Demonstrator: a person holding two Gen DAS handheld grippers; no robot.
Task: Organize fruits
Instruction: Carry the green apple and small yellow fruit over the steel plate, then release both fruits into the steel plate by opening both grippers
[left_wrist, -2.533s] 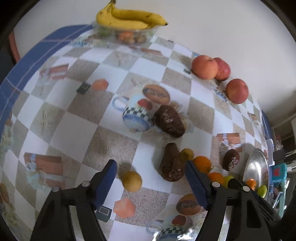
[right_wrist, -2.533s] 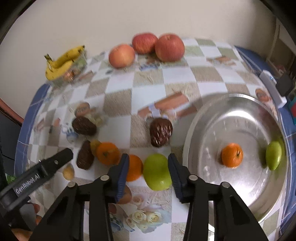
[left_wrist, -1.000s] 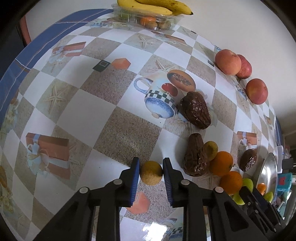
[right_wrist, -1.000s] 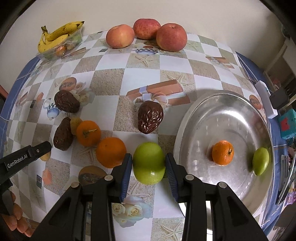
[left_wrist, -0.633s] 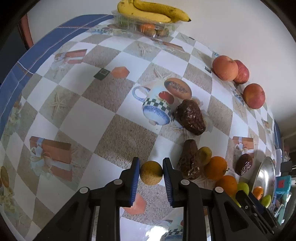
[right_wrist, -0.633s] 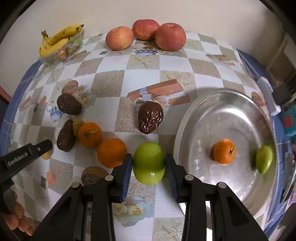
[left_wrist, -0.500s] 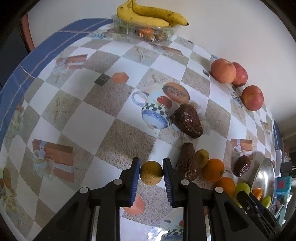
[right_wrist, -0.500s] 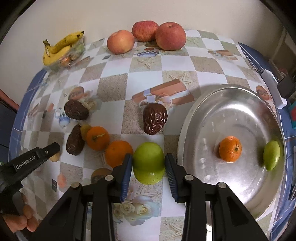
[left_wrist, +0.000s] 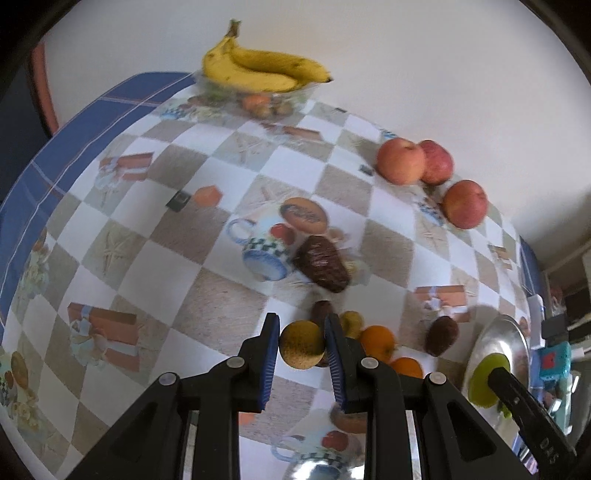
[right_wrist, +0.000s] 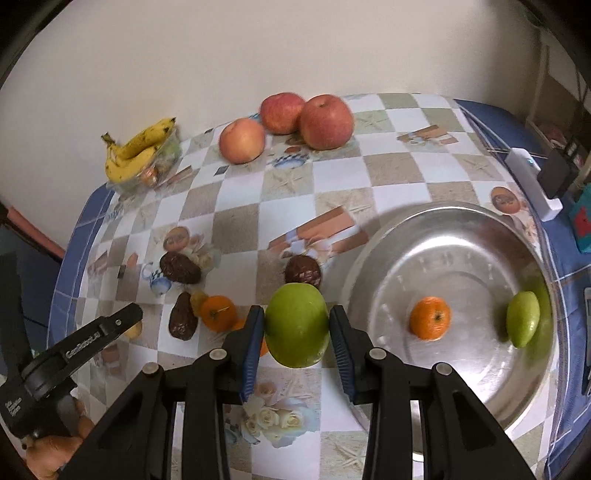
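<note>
I am carrying two fruits at once: my right gripper (right_wrist: 296, 334) is pinching the green apple (right_wrist: 296, 325) just beside the steel tray (right_wrist: 461, 369), my left gripper (left_wrist: 301, 345) is clamping a small yellow fruit (left_wrist: 301, 344) above the counter (left_wrist: 140, 251). Next, I reckon, both need setting inside the tray.

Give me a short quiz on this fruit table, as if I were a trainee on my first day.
1. True or false: the left gripper is shut on a small yellow fruit.
2. What does the right gripper hold? A) a banana B) a green apple C) an orange
3. Fill in: the metal tray holds one orange and one ____ fruit.

Key
1. True; the jaws press both its sides.
2. B, the green apple, just left of the tray.
3. Green; the green fruit lies near the tray's right rim.
</note>
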